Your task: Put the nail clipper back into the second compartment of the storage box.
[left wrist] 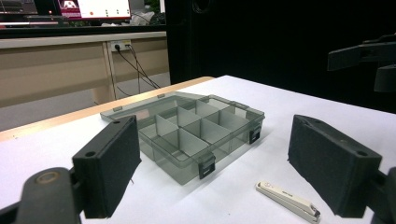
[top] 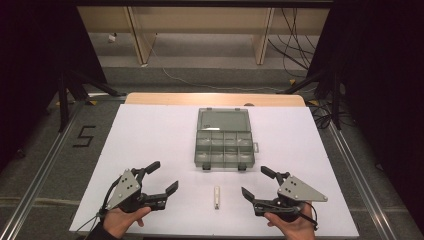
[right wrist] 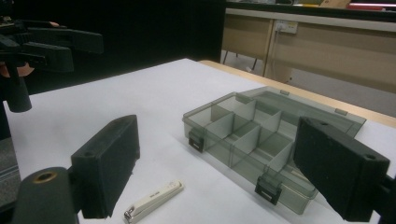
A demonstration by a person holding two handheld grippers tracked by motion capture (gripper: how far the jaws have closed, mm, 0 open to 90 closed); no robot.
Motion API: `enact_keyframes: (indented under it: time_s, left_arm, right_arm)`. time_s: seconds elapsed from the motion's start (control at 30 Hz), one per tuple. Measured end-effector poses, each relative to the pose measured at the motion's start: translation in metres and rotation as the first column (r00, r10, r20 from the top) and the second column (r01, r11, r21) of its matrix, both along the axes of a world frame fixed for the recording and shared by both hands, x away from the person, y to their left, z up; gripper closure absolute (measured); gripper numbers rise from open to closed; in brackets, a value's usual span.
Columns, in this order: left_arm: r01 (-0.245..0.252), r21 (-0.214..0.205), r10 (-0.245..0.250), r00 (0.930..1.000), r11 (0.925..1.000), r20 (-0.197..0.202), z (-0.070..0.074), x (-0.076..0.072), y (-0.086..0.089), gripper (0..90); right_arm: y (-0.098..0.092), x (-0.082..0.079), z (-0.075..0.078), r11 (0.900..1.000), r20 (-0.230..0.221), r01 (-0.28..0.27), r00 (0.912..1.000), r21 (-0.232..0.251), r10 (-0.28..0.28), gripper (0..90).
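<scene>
A small white nail clipper [top: 216,197] is seen lying on the white tabletop [top: 150,135], between the two claws and just in front of the open grey box [top: 223,139]. Its long side is pointed toward the box. The right claw [top: 256,184] is a little nearer to it than the left claw [top: 164,178]. Both claws are spread wide, and nothing is held.

Translucent glossy plastic organiser box [top: 224,142]
</scene>
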State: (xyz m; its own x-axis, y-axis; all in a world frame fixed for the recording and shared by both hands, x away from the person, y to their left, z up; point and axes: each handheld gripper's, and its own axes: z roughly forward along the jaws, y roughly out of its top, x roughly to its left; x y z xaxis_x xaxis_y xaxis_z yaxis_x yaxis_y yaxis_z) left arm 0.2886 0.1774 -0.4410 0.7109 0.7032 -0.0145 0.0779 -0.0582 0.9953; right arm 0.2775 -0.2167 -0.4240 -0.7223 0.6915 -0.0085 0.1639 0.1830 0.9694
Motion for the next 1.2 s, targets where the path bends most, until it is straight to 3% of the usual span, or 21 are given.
enact_keyframes:
  time_s: [0.07,0.1,0.3,0.73,0.83,1.0,1.07,1.17,1.2]
  left_arm:
    - [0.000,-0.001,0.000,1.0000,1.0000,0.001,0.000,0.000,0.000,16.4]
    - [0.000,-0.001,0.000,1.0000,1.0000,0.001,0.000,0.000,0.000,16.4]
    - [0.000,-0.002,0.000,1.0000,1.0000,-0.003,0.000,0.000,0.000,16.4]
    - [0.000,0.000,0.000,1.0000,1.0000,-0.004,0.000,0.000,0.000,16.4]
    - [0.007,-0.013,-0.007,1.0000,0.9999,0.003,-0.001,0.001,-0.001,16.4]
    - [-0.001,0.002,0.001,1.0000,1.0000,-0.005,-0.001,0.000,-0.001,16.4]
    - [-0.002,0.001,0.002,1.0000,1.0000,-0.007,-0.001,0.000,-0.001,16.4]
    - [-0.001,0.007,0.001,1.0000,1.0000,0.000,-0.001,0.001,-0.001,16.5]
    - [-0.001,0.006,0.001,1.0000,1.0000,-0.002,-0.001,0.001,-0.001,16.5]
  right_arm:
    - [0.001,0.000,0.000,1.0000,-0.010,0.005,0.9999,-0.005,-0.005,15.6]
    - [0.001,0.001,-0.001,0.9999,0.014,0.010,0.9998,-0.008,-0.010,15.6]
    - [0.003,0.001,-0.002,1.0000,-0.013,-0.006,0.9999,-0.005,0.006,15.5]
    - [0.006,0.002,-0.005,0.9974,-0.028,-0.019,0.9995,-0.070,0.017,15.6]
    - [0.007,0.002,-0.004,0.9959,-0.038,-0.034,0.9988,-0.084,0.031,15.9]
    - [0.015,0.005,-0.007,0.9927,-0.054,-0.071,0.9964,-0.097,0.066,19.2]
    - [0.024,0.007,-0.009,0.9858,-0.070,-0.116,0.9917,-0.122,0.108,22.4]
    - [0.029,0.008,-0.010,0.9820,-0.069,-0.133,0.9898,-0.134,0.125,22.8]
    - [0.031,0.009,-0.010,0.9769,-0.088,-0.154,0.9860,-0.148,0.142,23.5]
